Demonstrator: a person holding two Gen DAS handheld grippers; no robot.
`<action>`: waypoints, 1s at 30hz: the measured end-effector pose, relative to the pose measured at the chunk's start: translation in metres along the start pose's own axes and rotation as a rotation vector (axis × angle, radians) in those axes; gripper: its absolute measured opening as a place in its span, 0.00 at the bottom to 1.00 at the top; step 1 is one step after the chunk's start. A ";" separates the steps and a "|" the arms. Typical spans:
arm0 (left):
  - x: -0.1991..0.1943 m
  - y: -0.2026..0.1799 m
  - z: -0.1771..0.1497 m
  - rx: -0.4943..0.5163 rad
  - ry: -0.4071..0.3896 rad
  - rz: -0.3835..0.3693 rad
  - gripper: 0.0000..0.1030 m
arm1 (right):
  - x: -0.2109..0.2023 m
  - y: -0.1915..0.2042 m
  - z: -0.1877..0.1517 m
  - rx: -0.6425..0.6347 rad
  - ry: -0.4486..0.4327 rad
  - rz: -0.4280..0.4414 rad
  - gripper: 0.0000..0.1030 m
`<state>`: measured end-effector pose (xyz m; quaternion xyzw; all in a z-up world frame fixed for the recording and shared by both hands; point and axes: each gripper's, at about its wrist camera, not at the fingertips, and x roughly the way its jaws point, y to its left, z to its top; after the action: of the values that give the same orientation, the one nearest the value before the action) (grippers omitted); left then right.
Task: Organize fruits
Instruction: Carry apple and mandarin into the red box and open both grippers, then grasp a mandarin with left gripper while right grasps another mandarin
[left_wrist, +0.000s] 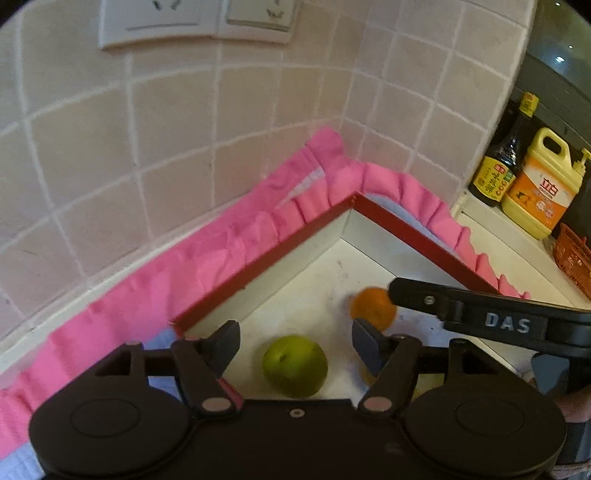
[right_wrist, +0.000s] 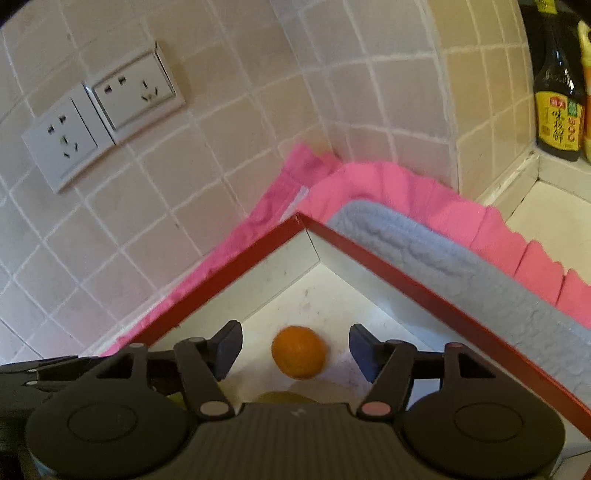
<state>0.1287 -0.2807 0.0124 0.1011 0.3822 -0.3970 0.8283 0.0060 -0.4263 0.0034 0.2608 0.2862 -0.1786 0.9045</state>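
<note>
A white box with a red rim (left_wrist: 258, 266) stands in a tiled corner. On its floor lie a green fruit (left_wrist: 294, 365) and an orange (left_wrist: 373, 308). My left gripper (left_wrist: 295, 335) hangs open over the box; the green fruit lies loose between and below its fingers, untouched. One finger of the right gripper (left_wrist: 461, 310) reaches in from the right beside the orange. In the right wrist view, my right gripper (right_wrist: 295, 343) is open with the orange (right_wrist: 298, 356) lying free between its fingers inside the red rim (right_wrist: 406, 280). Another yellowish fruit (right_wrist: 280, 398) peeks out under the gripper body.
A pink frilled cloth (left_wrist: 221, 266) and a grey-blue towel (right_wrist: 443, 258) lie under and around the box. Tiled walls with two sockets (right_wrist: 103, 118) close in behind. To the right stand a dark sauce bottle (left_wrist: 502, 162), a yellow detergent jug (left_wrist: 539, 192) and an orange basket (left_wrist: 572, 258).
</note>
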 end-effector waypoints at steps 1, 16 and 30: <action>-0.004 0.001 0.001 0.003 -0.007 0.013 0.77 | -0.003 0.002 0.002 -0.002 -0.004 0.002 0.64; -0.061 0.049 -0.007 -0.063 -0.045 0.147 0.77 | -0.033 0.065 0.010 -0.117 -0.056 0.068 0.64; -0.098 0.116 -0.055 -0.193 0.018 0.201 0.77 | -0.035 0.146 -0.033 -0.349 0.016 0.182 0.64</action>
<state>0.1449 -0.1213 0.0290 0.0626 0.4141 -0.2725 0.8662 0.0341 -0.2847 0.0551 0.1263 0.2953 -0.0415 0.9461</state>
